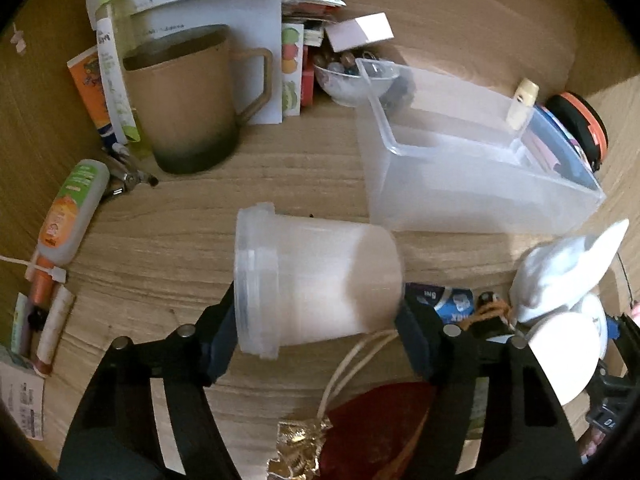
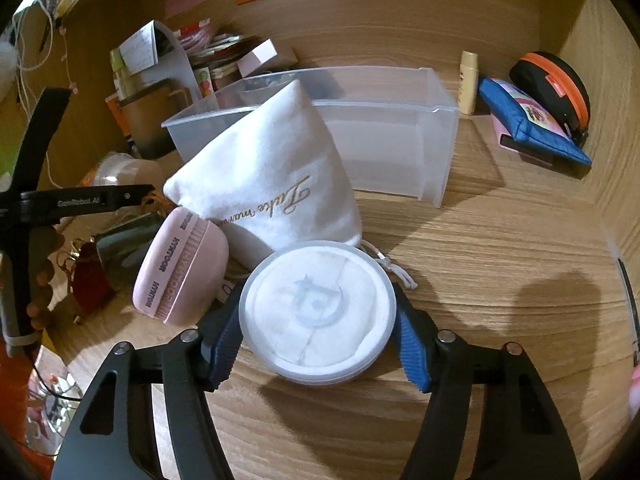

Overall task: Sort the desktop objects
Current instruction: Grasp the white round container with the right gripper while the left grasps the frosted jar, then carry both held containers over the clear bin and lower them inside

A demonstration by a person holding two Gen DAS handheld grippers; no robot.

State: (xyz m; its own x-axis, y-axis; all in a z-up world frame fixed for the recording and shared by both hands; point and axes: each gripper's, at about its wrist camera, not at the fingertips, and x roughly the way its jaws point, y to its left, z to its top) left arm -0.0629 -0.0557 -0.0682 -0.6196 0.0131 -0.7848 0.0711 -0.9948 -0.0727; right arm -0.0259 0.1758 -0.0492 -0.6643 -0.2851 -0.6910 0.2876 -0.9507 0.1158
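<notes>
The left gripper (image 1: 316, 320) grasps a jar (image 1: 312, 280) on its side, and the right gripper (image 2: 318, 344) grasps a round tub (image 2: 316, 308).

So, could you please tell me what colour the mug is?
The mug is tan with a dark base, clearest from the left wrist.

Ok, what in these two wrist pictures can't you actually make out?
- Left wrist view: what the brown mug holds; its wall hides the inside.
- Left wrist view: the small items in the white bowl; too small, partly behind the clear plastic bin.
- Right wrist view: the gold script on the white pouch; upside down, partly covered by the pink case.
- Right wrist view: the underside of the round tub in the right claw.
</notes>
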